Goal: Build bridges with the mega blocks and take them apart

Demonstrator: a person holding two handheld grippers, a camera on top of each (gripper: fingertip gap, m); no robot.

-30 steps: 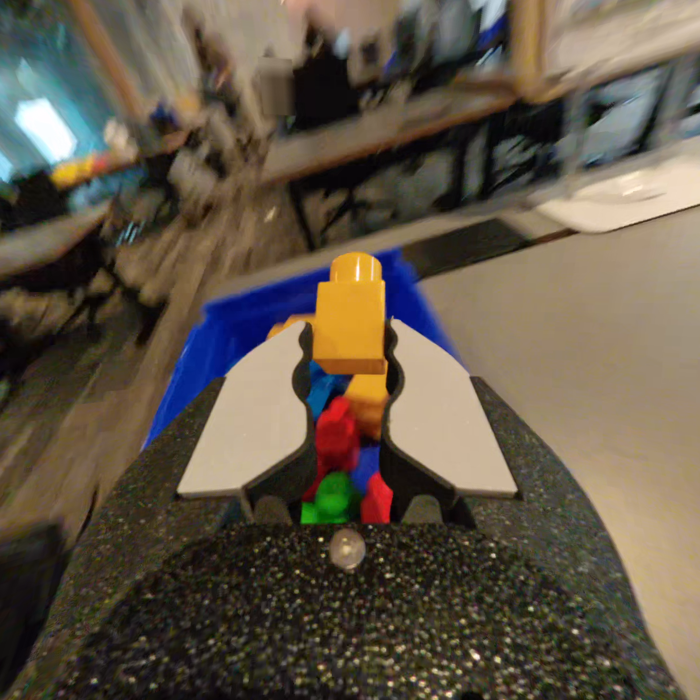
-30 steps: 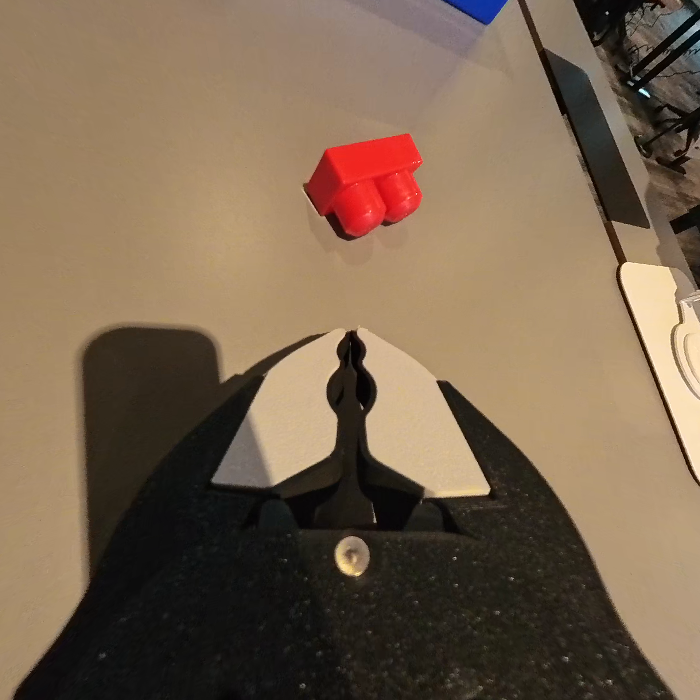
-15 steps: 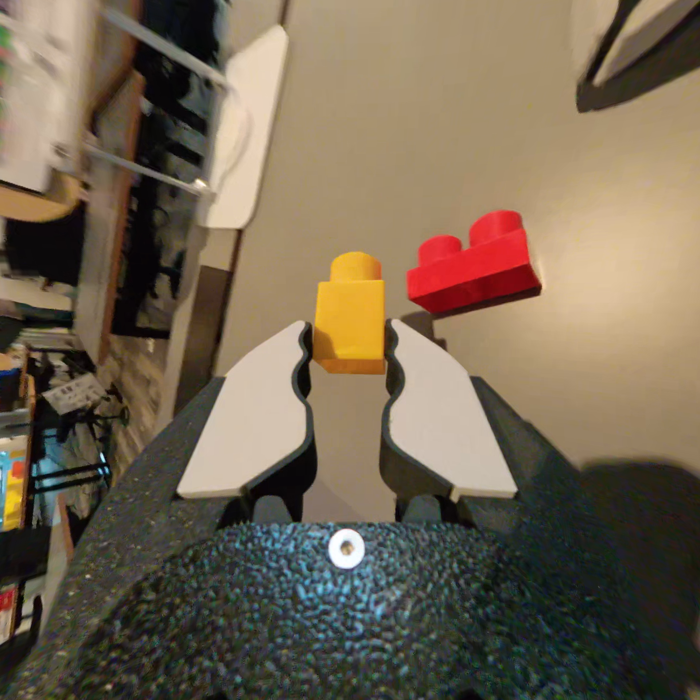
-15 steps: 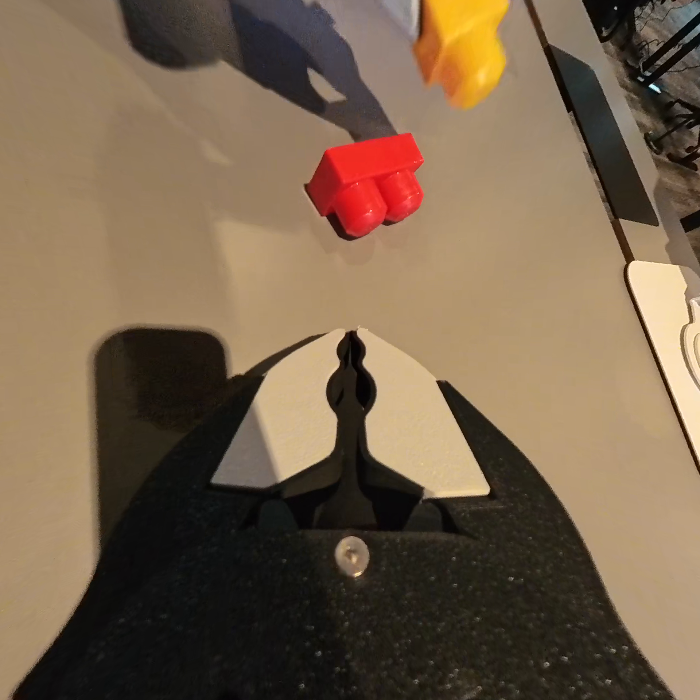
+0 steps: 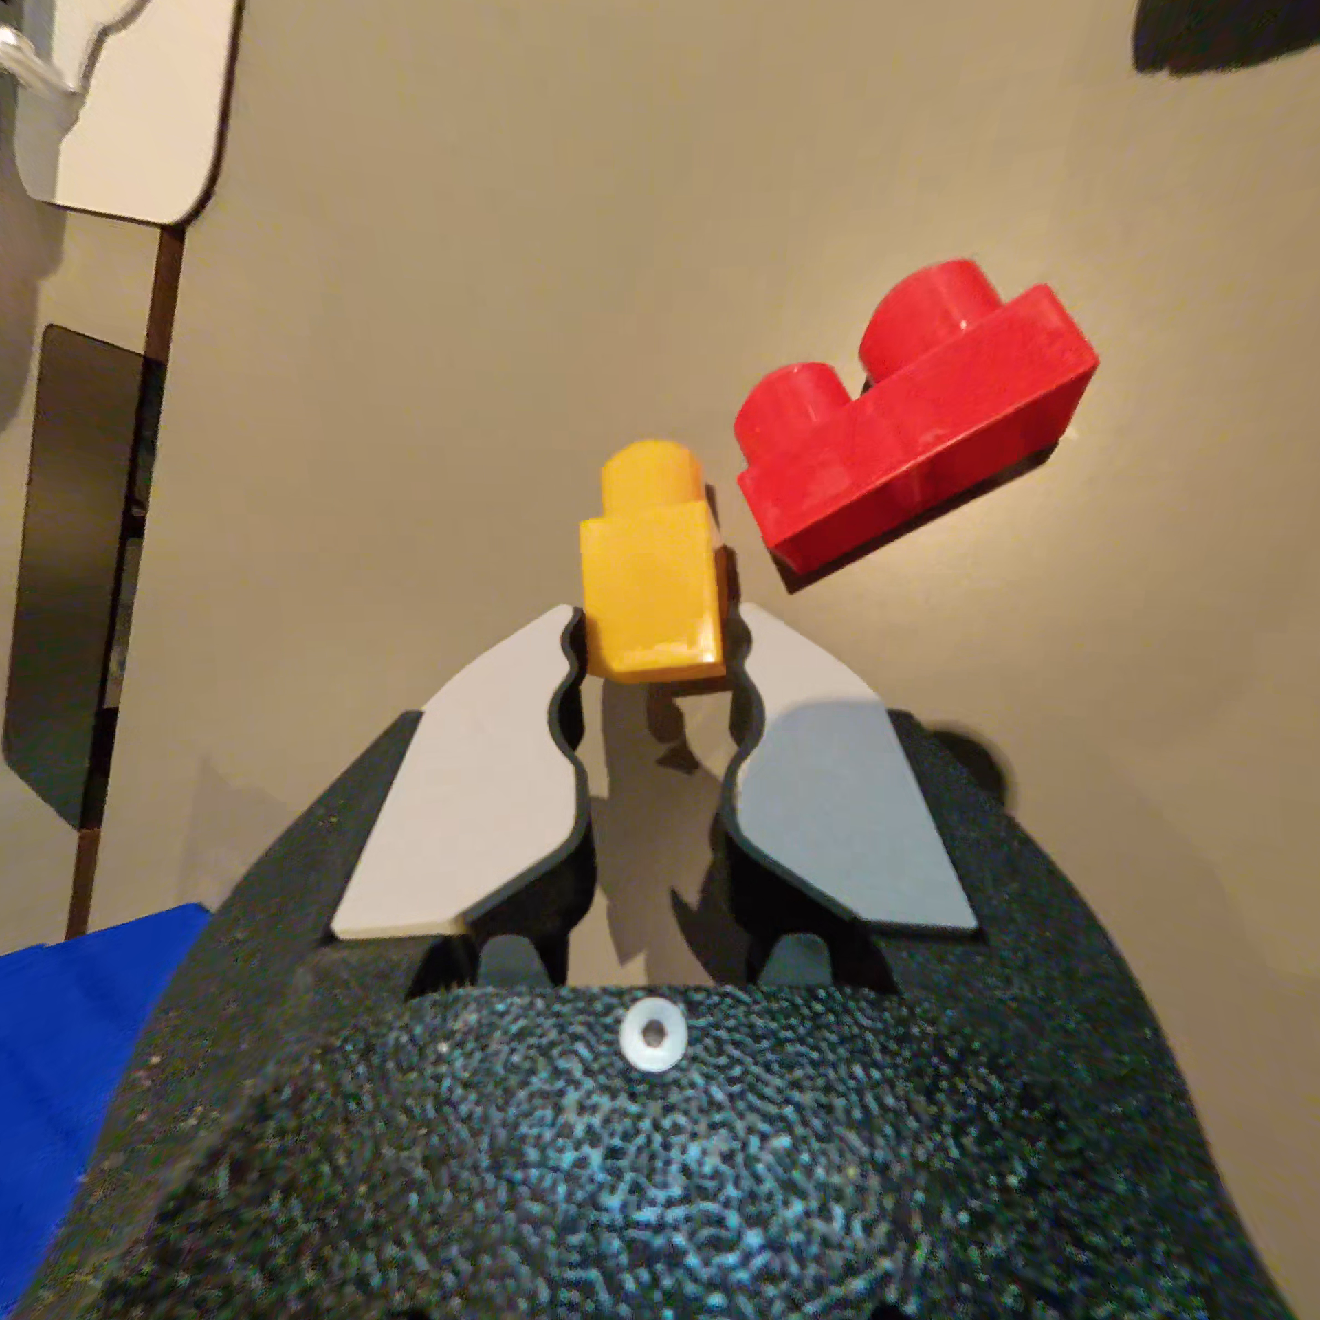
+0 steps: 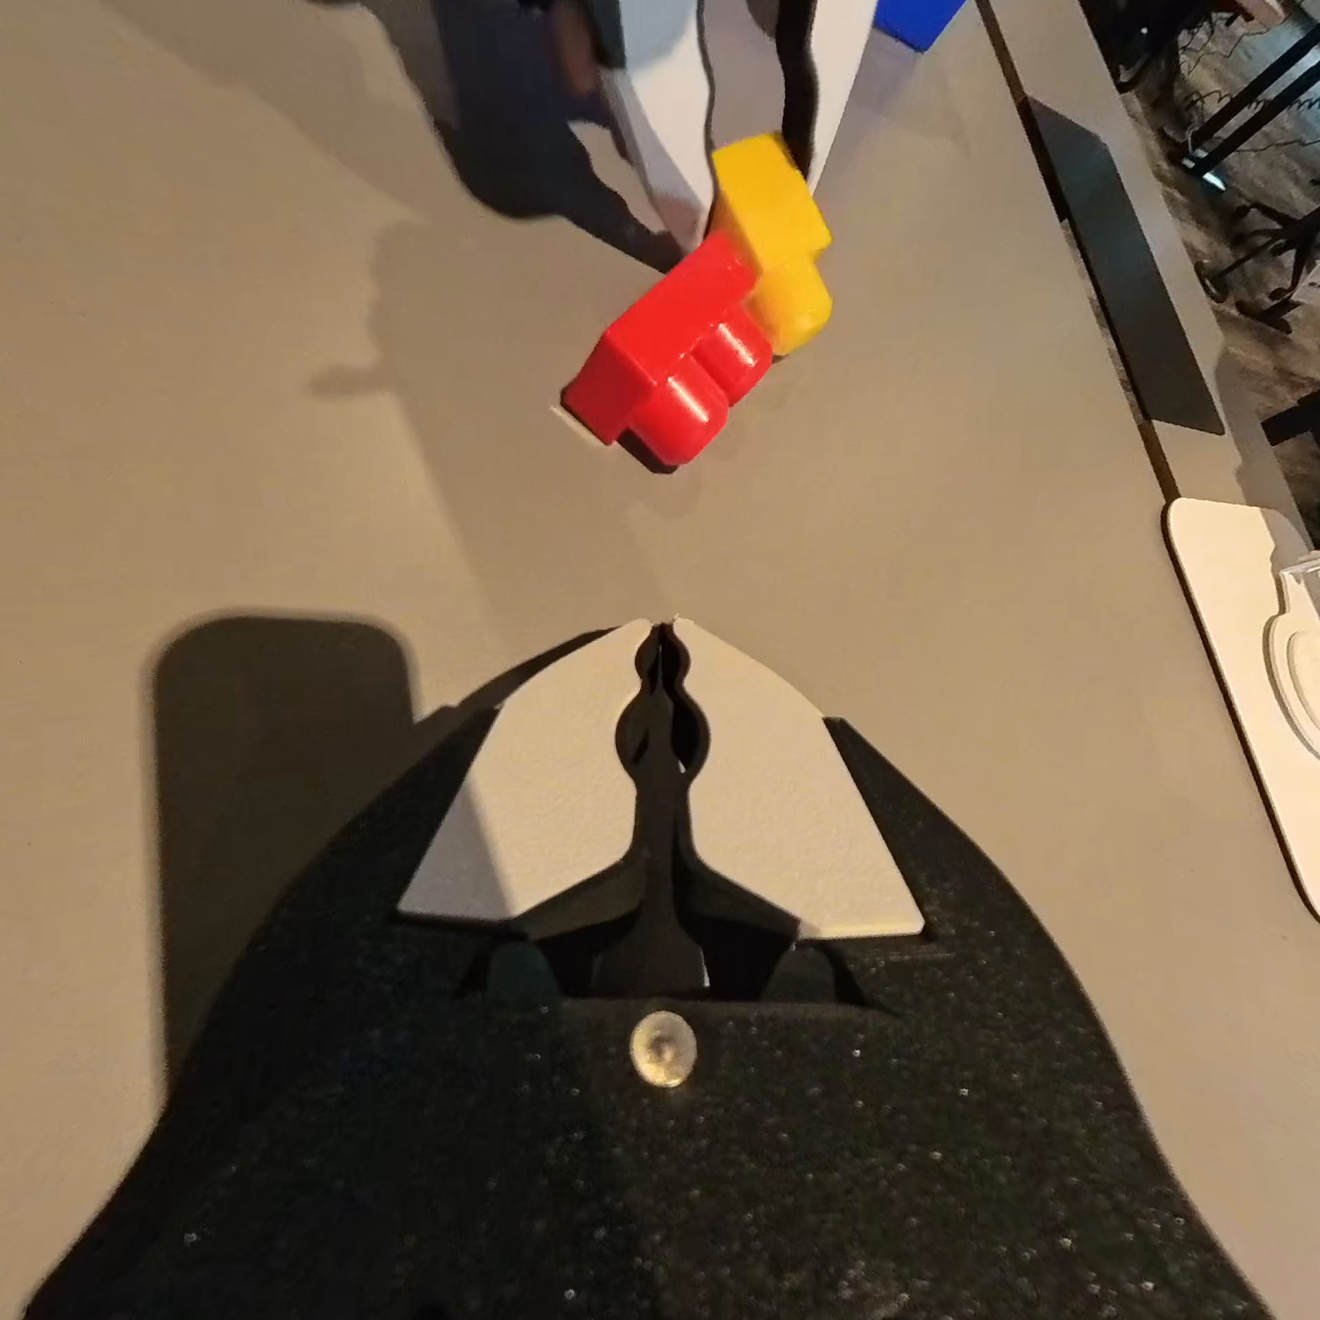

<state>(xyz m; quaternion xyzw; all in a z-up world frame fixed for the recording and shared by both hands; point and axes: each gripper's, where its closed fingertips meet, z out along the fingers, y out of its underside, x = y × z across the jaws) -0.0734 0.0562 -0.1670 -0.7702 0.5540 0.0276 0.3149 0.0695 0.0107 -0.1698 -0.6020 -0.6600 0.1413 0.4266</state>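
Note:
My left gripper [image 5: 657, 614] is shut on a small yellow one-stud block [image 5: 646, 593], held by its base with the stud pointing away, low over the grey table. A red two-stud block [image 5: 914, 428] stands on the table just to its right. In the right wrist view the yellow block [image 6: 775, 236] sits right against the far end of the red block [image 6: 671, 357], with the left gripper's pale fingers [image 6: 664, 143] behind it. I cannot tell if the yellow block rests on the table. My right gripper [image 6: 663, 632] is shut and empty, a short way in front of the red block.
A blue bin [image 5: 71, 1036] is at the left gripper's near left, and its corner [image 6: 914, 18] shows far off in the right wrist view. A white board [image 6: 1243, 643] and a black pad [image 6: 1121, 271] lie along the table's edge. There is about 15 cm between the tips of the two grippers.
The left gripper swung from above the blue bin over to the table and came down beside the red block with the yellow block. The right gripper stayed put.

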